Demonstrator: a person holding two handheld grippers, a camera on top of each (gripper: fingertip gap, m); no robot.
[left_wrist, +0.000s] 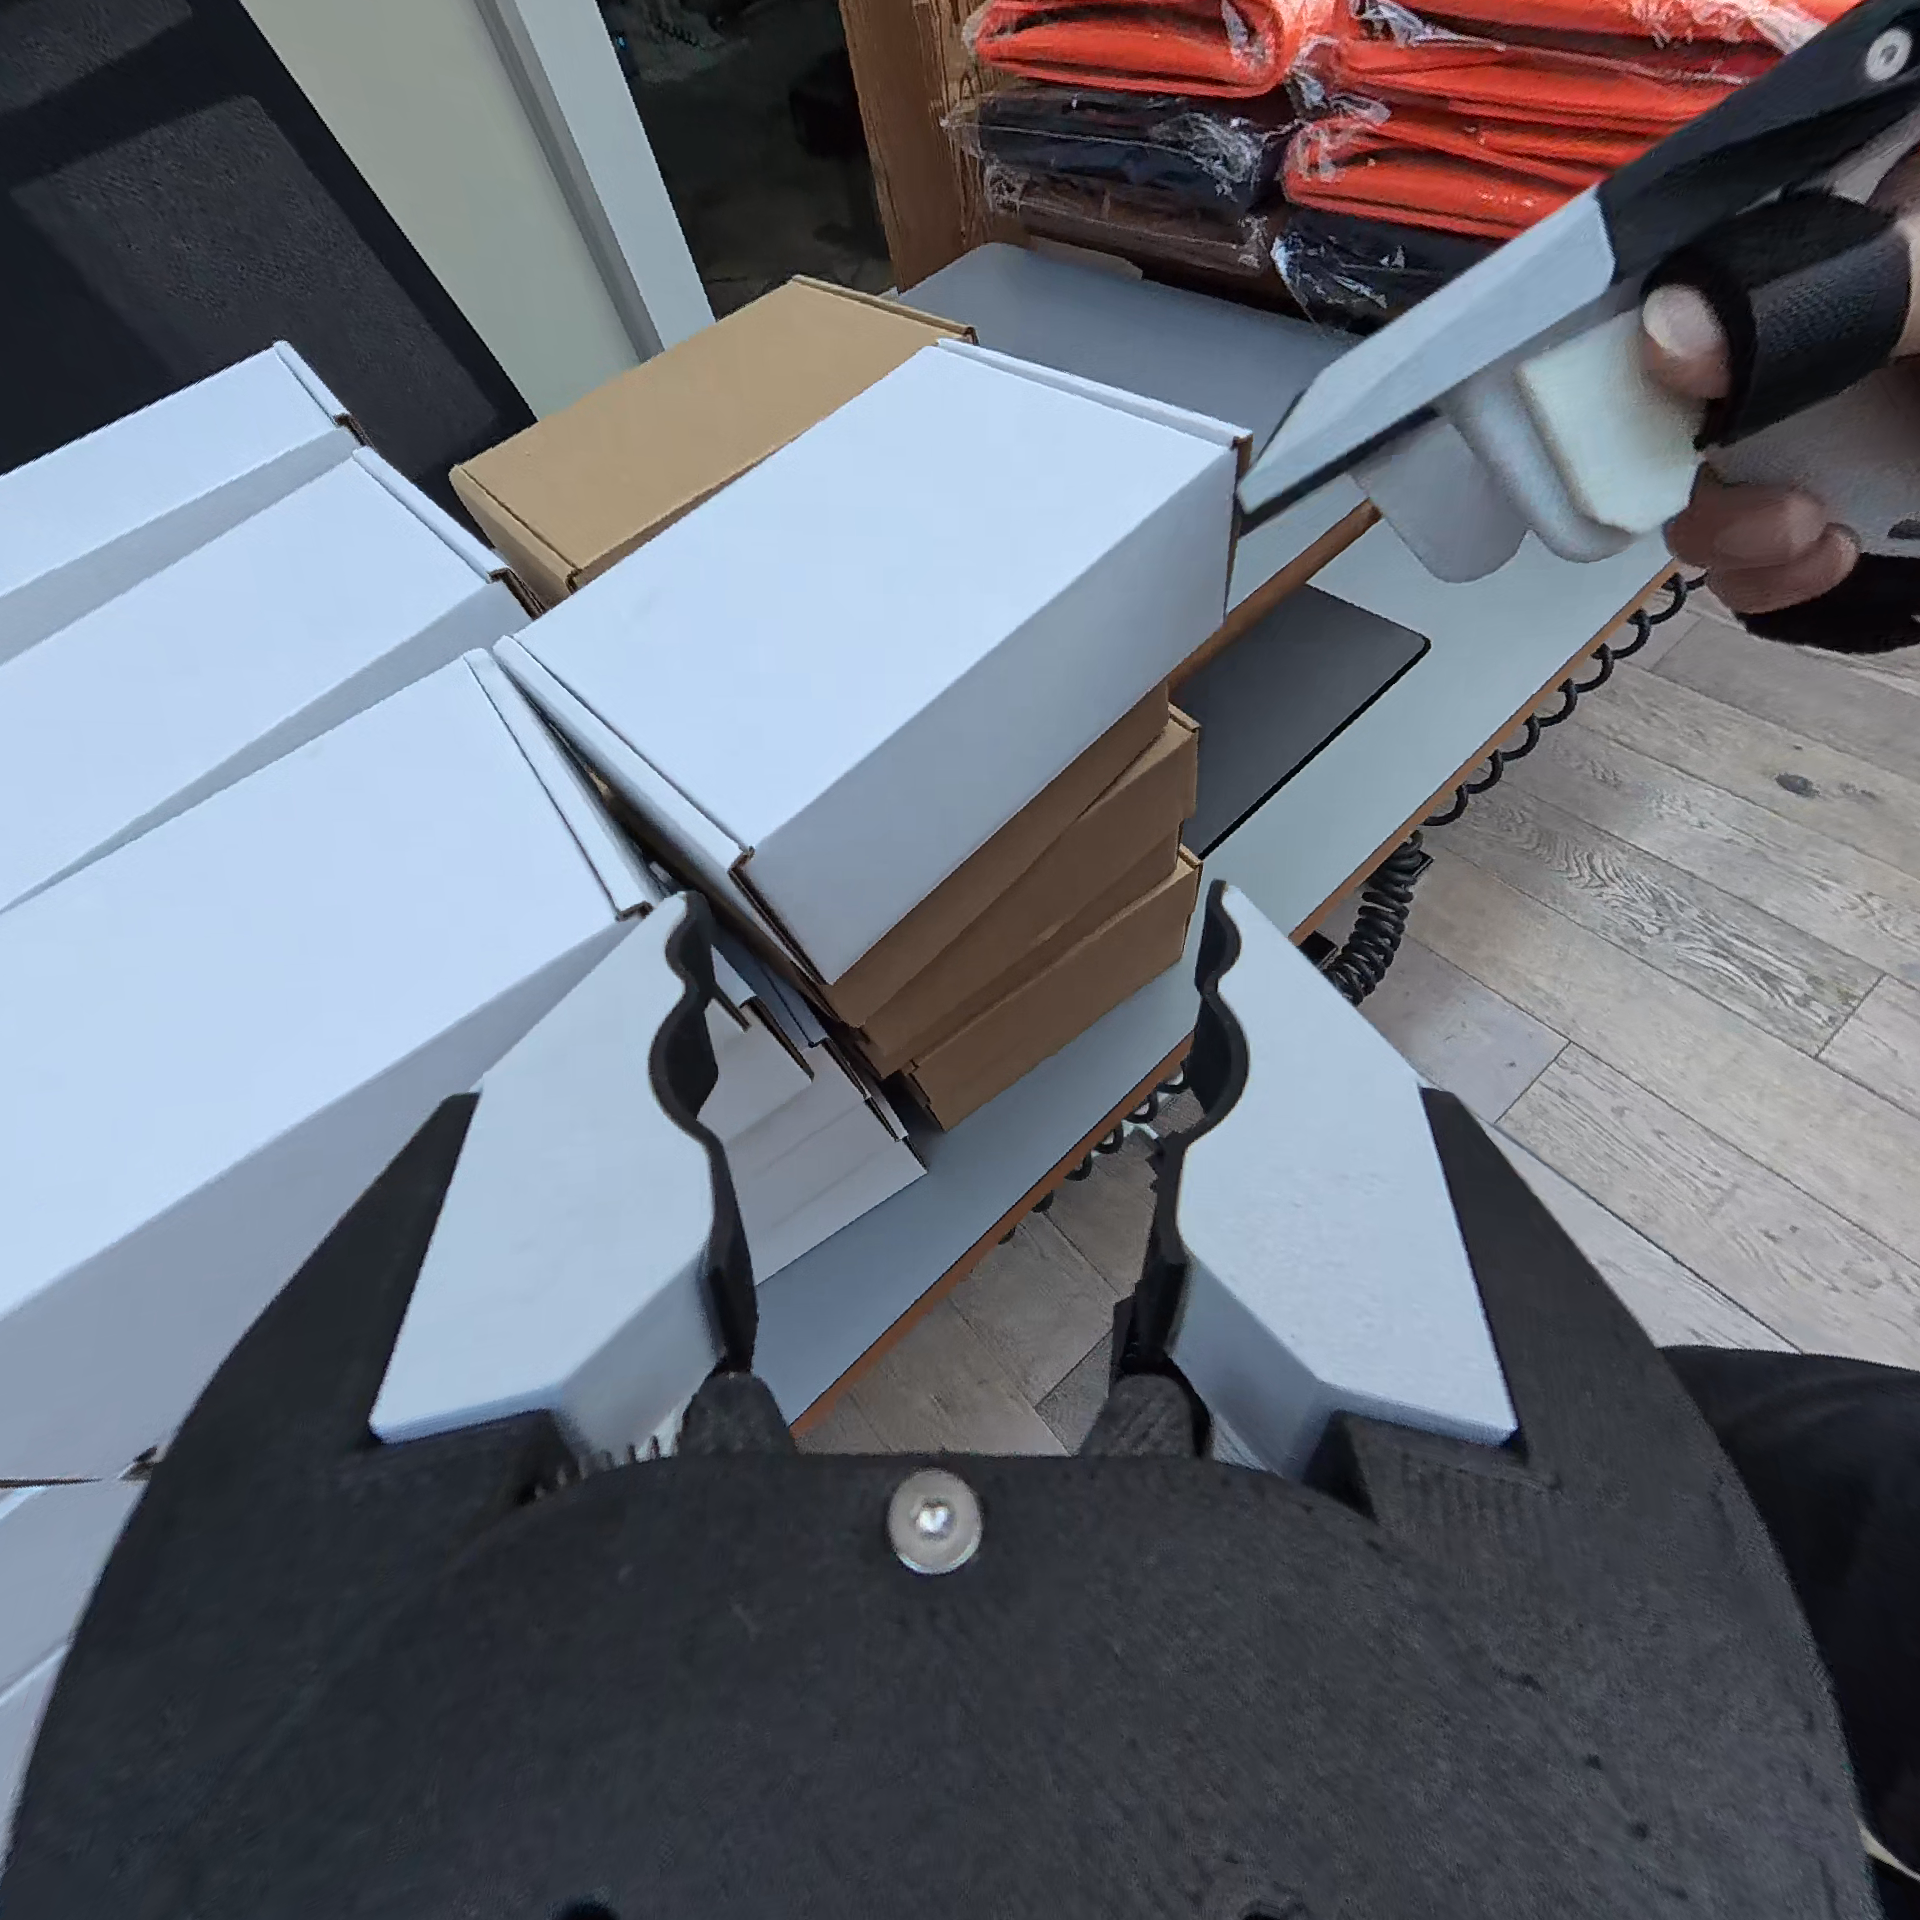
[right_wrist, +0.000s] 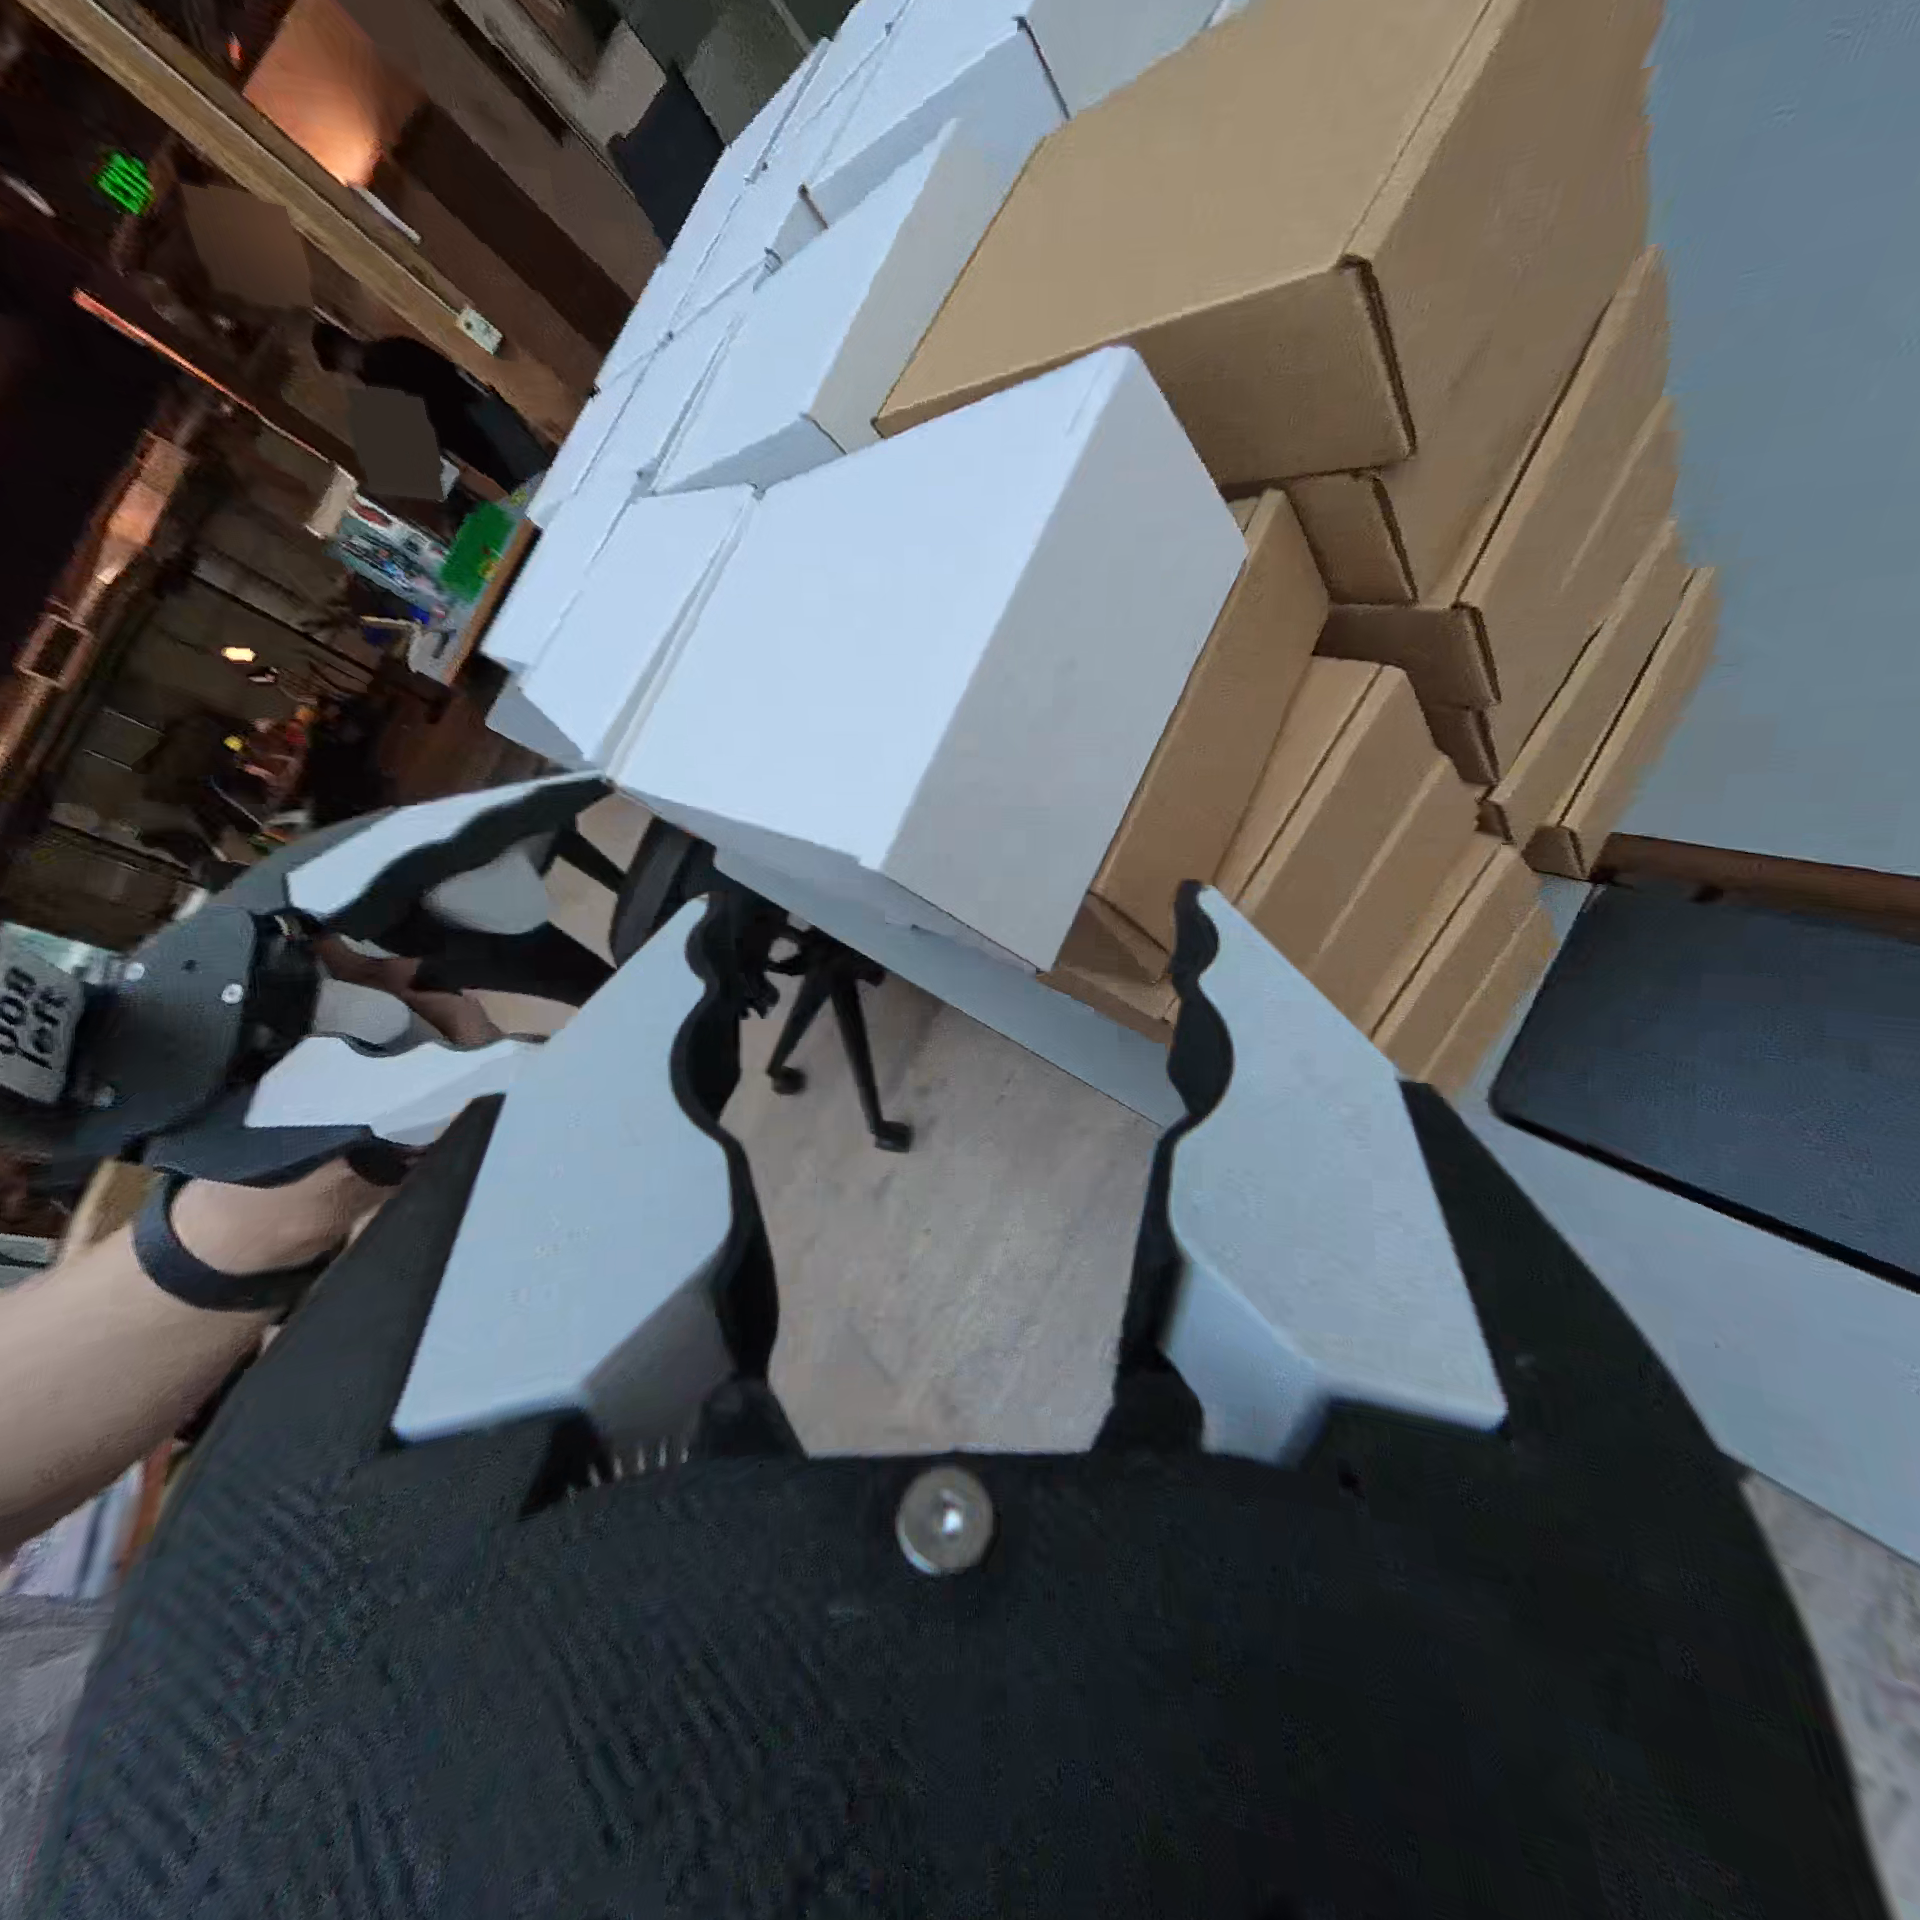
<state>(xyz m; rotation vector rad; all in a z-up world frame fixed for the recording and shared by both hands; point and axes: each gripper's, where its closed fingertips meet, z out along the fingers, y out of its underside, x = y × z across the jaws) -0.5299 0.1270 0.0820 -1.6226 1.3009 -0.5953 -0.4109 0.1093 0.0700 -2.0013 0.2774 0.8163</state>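
A white cardboard box (left_wrist: 883, 623) sits tilted on top of a stack of brown flat boxes (left_wrist: 1049, 997) near the table's edge. My left gripper (left_wrist: 951, 920) is open and empty just in front of this stack, its left fingertip near the white box's lower corner. The right gripper shows in the left wrist view (left_wrist: 1403, 416) at the white box's far right corner. In the right wrist view the same white box (right_wrist: 914, 665) lies ahead of my open, empty right gripper (right_wrist: 940, 914), and the left gripper (right_wrist: 416, 956) shows at the left, open, held by a hand.
Several more white boxes (left_wrist: 239, 935) fill the table to the left. Another brown box (left_wrist: 686, 416) lies behind. A black mat (left_wrist: 1299, 696) lies on the grey table (left_wrist: 1507, 665). A coiled cable (left_wrist: 1382, 925) hangs at its edge over wood flooring. Wrapped orange and black bundles (left_wrist: 1403, 135) are stacked beyond.
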